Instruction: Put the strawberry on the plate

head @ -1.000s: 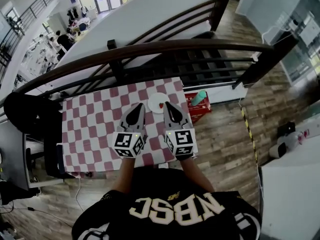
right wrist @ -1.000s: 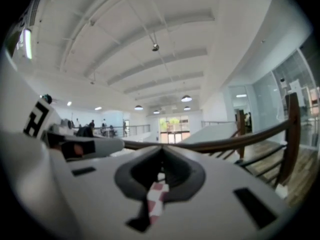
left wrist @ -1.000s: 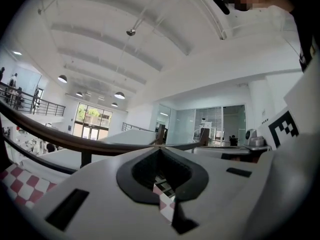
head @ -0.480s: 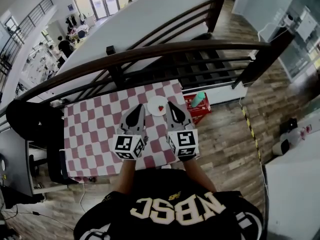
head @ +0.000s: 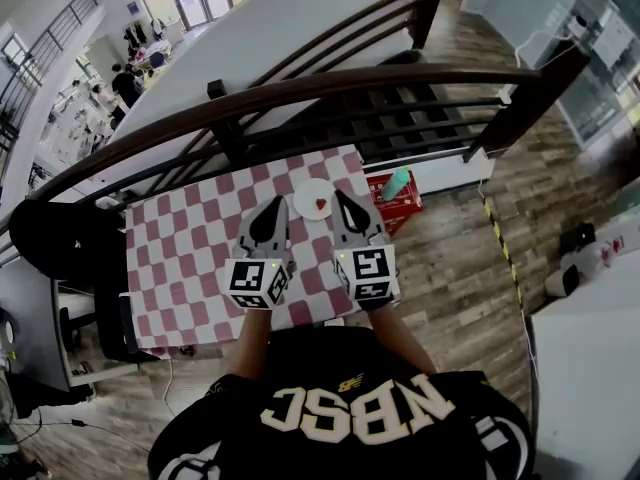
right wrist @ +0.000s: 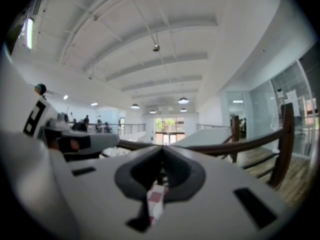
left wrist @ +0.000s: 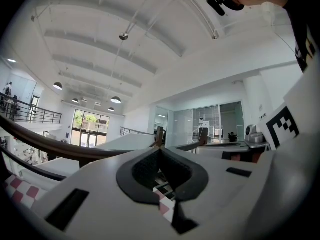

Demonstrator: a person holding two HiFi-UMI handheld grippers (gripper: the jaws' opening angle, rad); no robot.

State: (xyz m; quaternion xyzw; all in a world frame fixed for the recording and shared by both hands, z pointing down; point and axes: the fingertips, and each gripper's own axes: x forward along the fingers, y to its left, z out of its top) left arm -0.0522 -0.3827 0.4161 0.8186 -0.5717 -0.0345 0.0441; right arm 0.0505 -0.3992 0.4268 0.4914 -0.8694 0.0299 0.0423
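left gripper (head: 271, 210): fingers closed tip to tip, empty | right gripper (head: 344, 204): fingers closed, empty | strawberry (head: 321, 205): small, red, laid on round white plate (head: 305, 196), by far right corner of red-and-white checked tabletop (head: 180, 258)

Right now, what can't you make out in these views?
- Strawberry: head view, too small to see how it lies on the plate.
- Plate and strawberry: absent from both gripper views; the shut left tongs and right tongs fill the lower frame.
- Red crate contents: head view, too small.
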